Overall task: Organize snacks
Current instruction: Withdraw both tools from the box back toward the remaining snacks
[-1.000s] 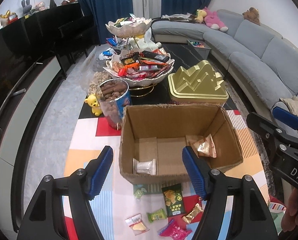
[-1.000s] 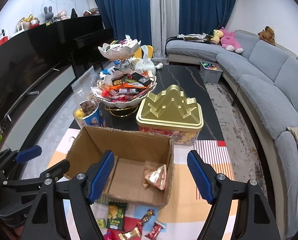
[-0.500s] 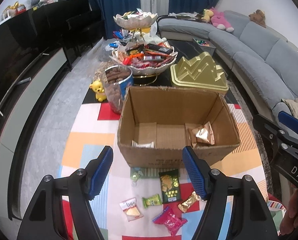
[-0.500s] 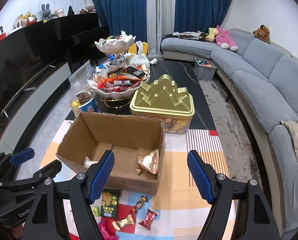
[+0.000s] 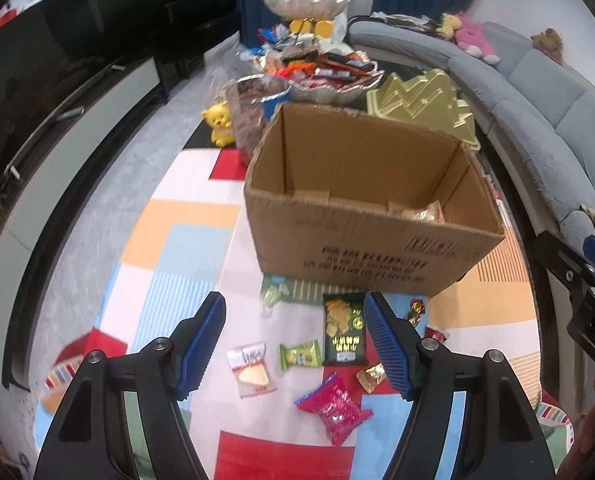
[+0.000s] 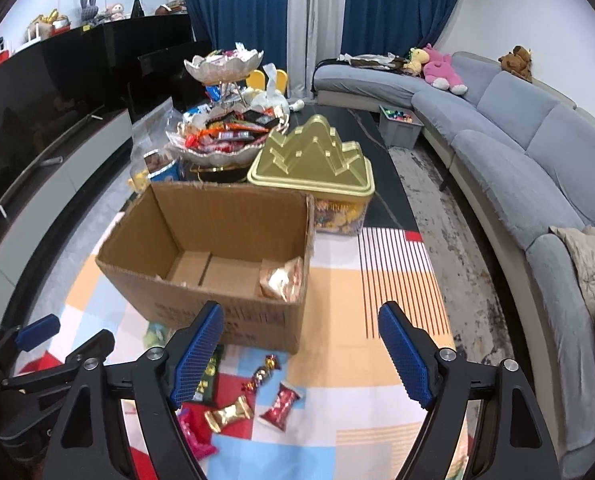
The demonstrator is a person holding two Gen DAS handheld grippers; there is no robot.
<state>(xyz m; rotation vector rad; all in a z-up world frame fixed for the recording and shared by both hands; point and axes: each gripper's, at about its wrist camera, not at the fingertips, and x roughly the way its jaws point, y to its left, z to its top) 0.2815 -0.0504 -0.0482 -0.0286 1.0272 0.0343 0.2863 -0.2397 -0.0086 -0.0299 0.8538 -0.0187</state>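
An open cardboard box stands on the patterned mat, also in the right wrist view. A gold foil packet lies inside it. Loose snacks lie in front of the box: a dark green cracker pack, a small green packet, a clear packet with a yellow snack, a pink packet and a gold candy. My left gripper is open and empty above them. My right gripper is open and empty, near a red candy and a gold candy.
Behind the box are a gold mountain-shaped tin, a tiered bowl stand full of snacks, a tub of brown snacks and a yellow bear toy. A grey sofa curves along the right; a dark TV cabinet runs along the left.
Both grippers have drawn back from the box and lowered. The left one now looks down on the loose snacks in front of the box. Both stay open.
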